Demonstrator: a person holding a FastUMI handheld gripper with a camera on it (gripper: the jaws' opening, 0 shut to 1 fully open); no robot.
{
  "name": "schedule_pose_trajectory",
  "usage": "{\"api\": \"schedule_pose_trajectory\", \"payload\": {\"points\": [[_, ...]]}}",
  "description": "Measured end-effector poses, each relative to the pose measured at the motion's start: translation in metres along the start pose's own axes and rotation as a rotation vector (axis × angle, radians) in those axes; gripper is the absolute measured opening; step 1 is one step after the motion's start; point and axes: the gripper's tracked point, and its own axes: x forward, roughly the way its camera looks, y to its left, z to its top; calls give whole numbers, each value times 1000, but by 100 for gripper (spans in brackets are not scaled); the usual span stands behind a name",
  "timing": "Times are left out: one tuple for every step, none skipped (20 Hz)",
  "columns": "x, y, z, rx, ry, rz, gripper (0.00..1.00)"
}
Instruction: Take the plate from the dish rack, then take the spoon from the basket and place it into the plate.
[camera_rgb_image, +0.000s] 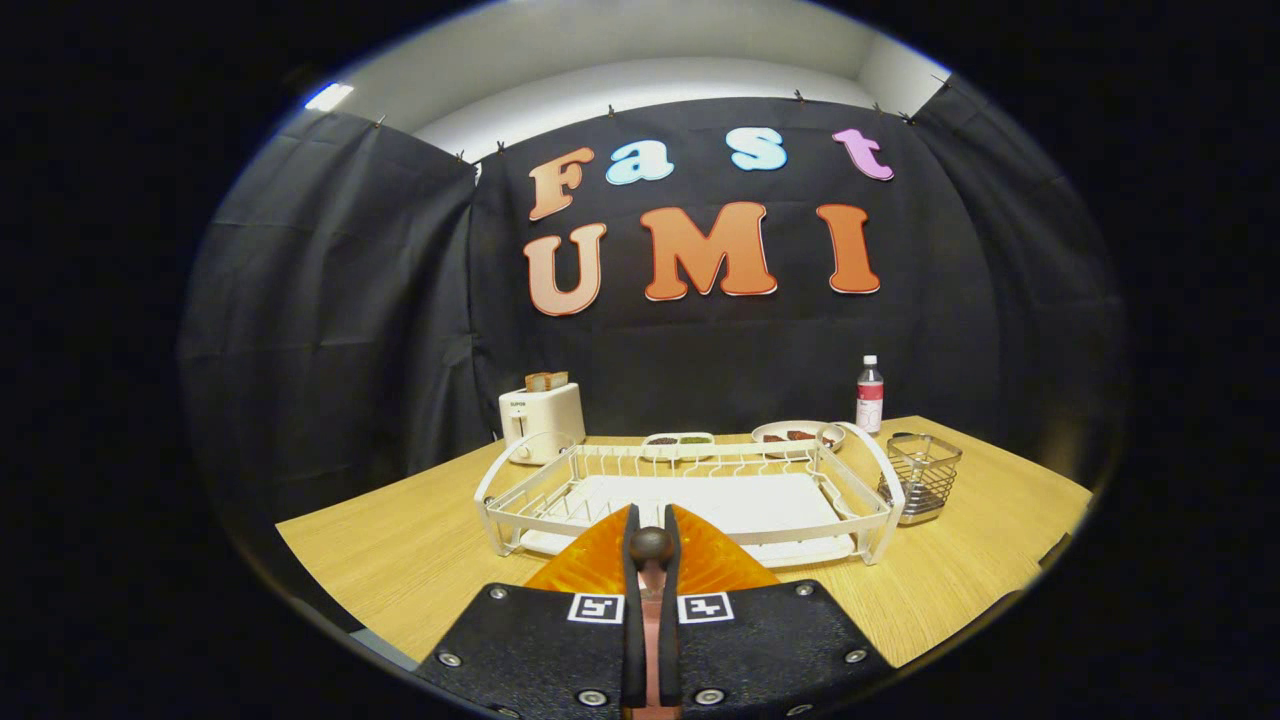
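Note:
My gripper (650, 515) is shut on a spoon (650, 547). Its dark rounded end sticks up between the fingertips and a pinkish handle runs down the gap between the fingers. Directly under the fingers, an orange ribbed plate (715, 562) lies on the wooden table, just in front of the white dish rack (497, 515). The rack has no dishes in its slots. A wire basket (922, 477) stands against the rack's right end and looks empty.
Beyond the rack, a white toaster (540, 420) with bread in it stands at the back left. A small dish (678, 441), a plate of food (797, 435) and a bottle (870, 395) stand along the back. Bare table (400, 540) lies left of the rack.

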Motion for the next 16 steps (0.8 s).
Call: {"api": "schedule_pose_trajectory", "payload": {"points": [[1,1,-3,-1,6,2,5],[3,2,-8,0,14,3,5],[4,2,-14,0,30,6,5],[5,2,-11,6,17,7,5],[6,2,-10,5,14,9,5],[4,3,-13,3,21,14,5],[4,3,-14,3,29,16,9],[3,2,-17,6,43,17,10],[3,2,-23,9,67,19,13],[3,2,-32,7,96,20,14],[3,-2,-39,5,113,8,17],[0,-2,-41,7,126,5,20],[0,-1,-41,10,126,11,32],[-1,-2,-40,8,125,10,40],[-1,-4,-39,7,120,9,53],[-1,-6,-36,10,114,6,66]]}}
